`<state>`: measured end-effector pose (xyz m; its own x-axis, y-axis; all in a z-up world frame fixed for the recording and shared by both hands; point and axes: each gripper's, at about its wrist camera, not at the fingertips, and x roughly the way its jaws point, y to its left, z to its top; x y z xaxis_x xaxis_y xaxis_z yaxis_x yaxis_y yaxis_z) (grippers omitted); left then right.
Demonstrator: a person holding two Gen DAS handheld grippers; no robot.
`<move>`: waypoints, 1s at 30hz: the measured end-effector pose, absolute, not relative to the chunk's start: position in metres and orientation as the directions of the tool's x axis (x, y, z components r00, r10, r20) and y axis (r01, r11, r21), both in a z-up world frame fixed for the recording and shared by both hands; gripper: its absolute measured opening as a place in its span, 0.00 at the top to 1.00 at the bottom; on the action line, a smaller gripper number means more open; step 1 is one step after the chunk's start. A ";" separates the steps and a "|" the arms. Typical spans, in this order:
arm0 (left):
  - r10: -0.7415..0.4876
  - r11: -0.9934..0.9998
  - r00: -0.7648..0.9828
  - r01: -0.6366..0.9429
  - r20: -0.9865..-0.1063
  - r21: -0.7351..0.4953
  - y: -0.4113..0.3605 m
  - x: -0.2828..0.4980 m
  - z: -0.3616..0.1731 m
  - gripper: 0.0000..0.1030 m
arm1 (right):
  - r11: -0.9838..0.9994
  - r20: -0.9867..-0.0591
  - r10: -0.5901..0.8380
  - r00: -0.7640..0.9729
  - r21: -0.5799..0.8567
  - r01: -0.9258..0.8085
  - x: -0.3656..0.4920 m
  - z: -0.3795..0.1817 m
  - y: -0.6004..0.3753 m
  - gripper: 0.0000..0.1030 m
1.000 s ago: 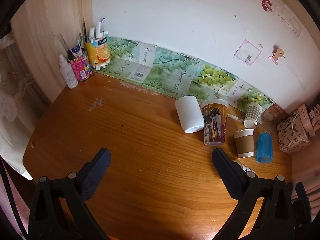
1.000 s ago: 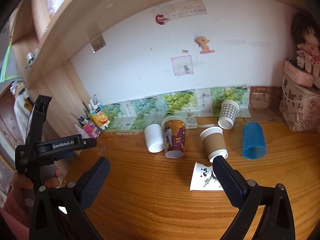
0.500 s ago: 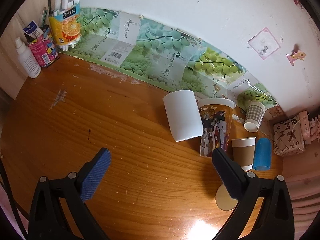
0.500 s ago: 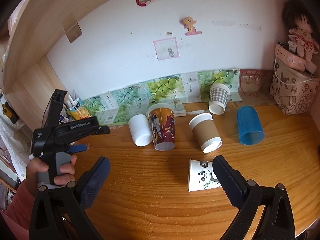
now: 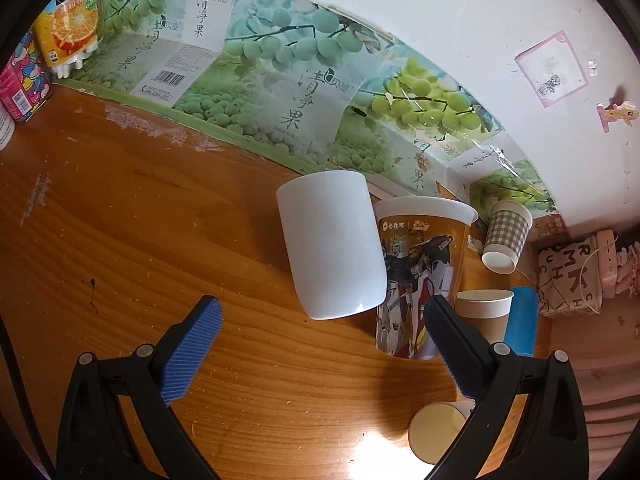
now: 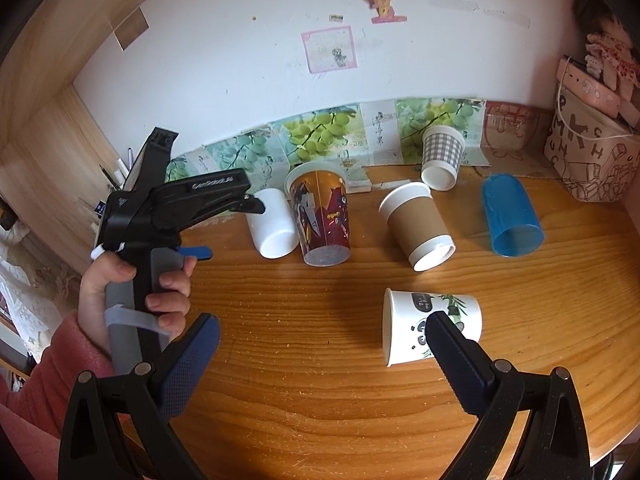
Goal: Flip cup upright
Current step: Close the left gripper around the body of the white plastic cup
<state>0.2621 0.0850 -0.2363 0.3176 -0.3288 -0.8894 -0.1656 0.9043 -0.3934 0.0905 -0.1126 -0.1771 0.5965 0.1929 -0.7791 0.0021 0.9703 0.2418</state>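
Left wrist view: the left tool [image 5: 320, 320] hovers low over the wooden table [image 5: 140, 220], its blue-padded fingers [image 5: 192, 340] spread wide and holding nothing. Just ahead of the gap lies the white cup [image 5: 332, 244] on its side, touching a tall robot-print cup [image 5: 420, 280] to its right. Further right lie a checked paper cup [image 5: 506, 236], a brown-sleeved cup [image 5: 484, 312] and a blue tumbler [image 5: 520, 320]. Only the round base of a panda cup [image 5: 436, 432] shows near the right finger. A strip of grape-printed paper [image 5: 280, 92] lines the foot of the white wall [image 5: 460, 20].

Right wrist view: the right tool [image 6: 320, 344] is also spread open and empty, raised above the table. This view alone shows the person's left hand [image 6: 136, 292], in a pink sleeve, gripping the left tool's handle, with the tool's tip close to the white cup. The panda cup lies on its side, partly behind the right finger [image 6: 452, 352]. A lettered basket [image 6: 592, 160] sits at the far right.
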 end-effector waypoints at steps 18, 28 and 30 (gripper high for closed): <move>-0.367 0.885 0.242 -0.206 -0.898 -0.418 0.086 0.289 -0.277 0.08 | 0.954 -0.746 0.287 0.601 0.279 -0.110 0.130 -0.217 -0.078 0.00; -0.413 0.879 0.208 -0.161 -0.887 -0.448 0.079 0.306 -0.285 0.13 | 0.949 -0.738 0.300 0.605 0.296 -0.109 0.143 -0.230 -0.073 0.00; -0.414 0.881 0.207 -0.152 -0.886 -0.447 0.077 0.308 -0.286 0.13 | 0.948 -0.740 0.300 0.602 0.303 -0.100 0.145 -0.233 -0.074 0.00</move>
